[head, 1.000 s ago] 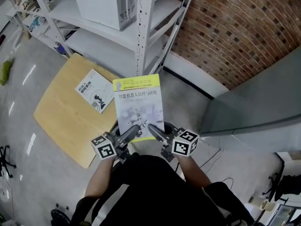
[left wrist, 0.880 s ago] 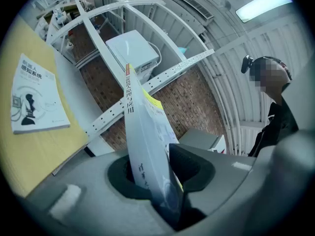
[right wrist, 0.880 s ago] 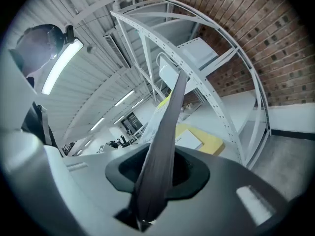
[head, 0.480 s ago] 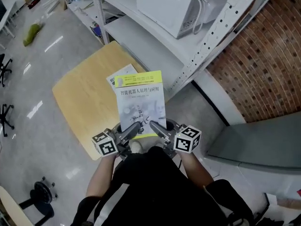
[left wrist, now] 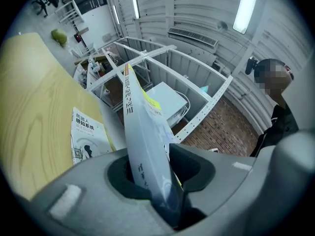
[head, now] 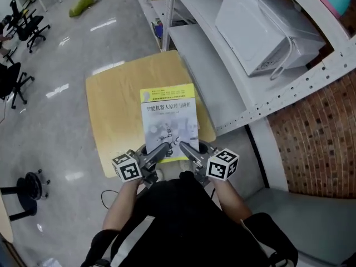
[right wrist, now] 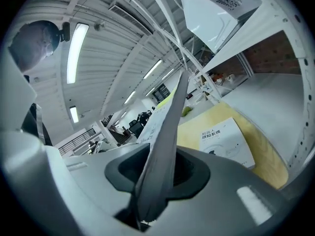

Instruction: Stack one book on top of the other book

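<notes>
A book with a yellow-topped grey cover (head: 169, 121) is held flat in the air over the wooden table (head: 117, 115). My left gripper (head: 165, 148) is shut on its near left edge and my right gripper (head: 182, 147) is shut on its near right edge. In the left gripper view the held book (left wrist: 142, 146) runs edge-on between the jaws, and so does the held book (right wrist: 165, 146) in the right gripper view. A second, smaller white book (left wrist: 87, 135) lies flat on the table, the same white book (right wrist: 227, 140) in the right gripper view. The head view hides it under the held book.
A white metal shelf rack (head: 222, 77) stands against the table's right side, with a white microwave (head: 266, 35) on it. A brick wall (head: 317, 143) is at the right. Office chairs (head: 14, 77) stand at the far left on the grey floor.
The held book has come over the table and now covers the small white book in the head view. Both grippers keep their hold on it.
</notes>
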